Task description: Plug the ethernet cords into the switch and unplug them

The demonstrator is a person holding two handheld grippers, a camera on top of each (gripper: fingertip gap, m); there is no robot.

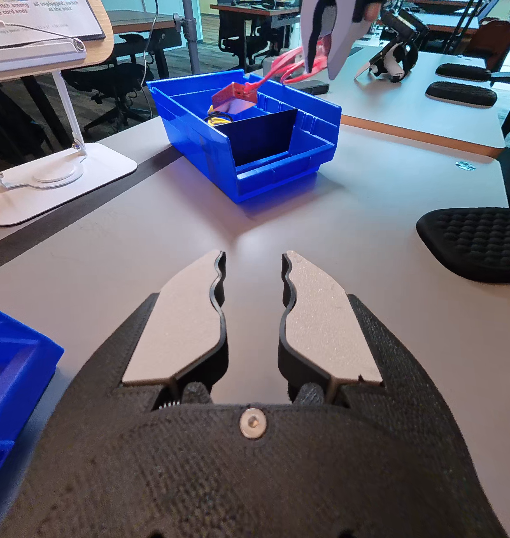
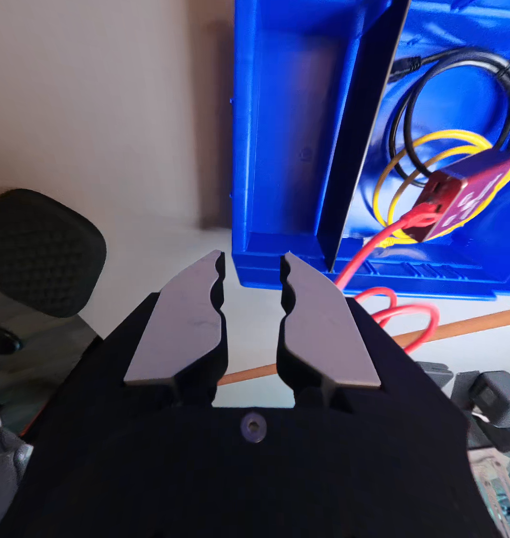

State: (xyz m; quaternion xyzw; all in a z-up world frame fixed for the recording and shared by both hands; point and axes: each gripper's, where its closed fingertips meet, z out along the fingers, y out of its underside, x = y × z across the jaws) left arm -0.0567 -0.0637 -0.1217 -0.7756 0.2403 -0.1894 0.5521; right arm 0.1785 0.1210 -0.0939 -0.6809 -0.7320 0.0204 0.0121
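A red switch (image 1: 233, 96) lies tilted in the back compartment of a blue bin (image 1: 277, 174), on coiled yellow (image 2: 393, 163) and black cords (image 2: 457, 67). A red cord (image 2: 367, 253) is plugged into the switch (image 2: 463, 201) and runs over the bin wall (image 2: 422, 279) onto the table, where it loops. My left gripper (image 1: 253, 256) is open and empty, low over the grey table, well short of the bin. My right gripper (image 2: 252, 259) is open and empty, above the bin's edge; it also shows in the left wrist view (image 1: 320, 71), above the red cord.
A black divider (image 1: 259, 136) splits the bin. A white stand (image 1: 53, 171) with a paper sheet is at the left. Black padded rests (image 1: 477, 244) lie at the right. A second blue bin (image 1: 12, 378) is at the near left. Office desks and chairs stand behind.
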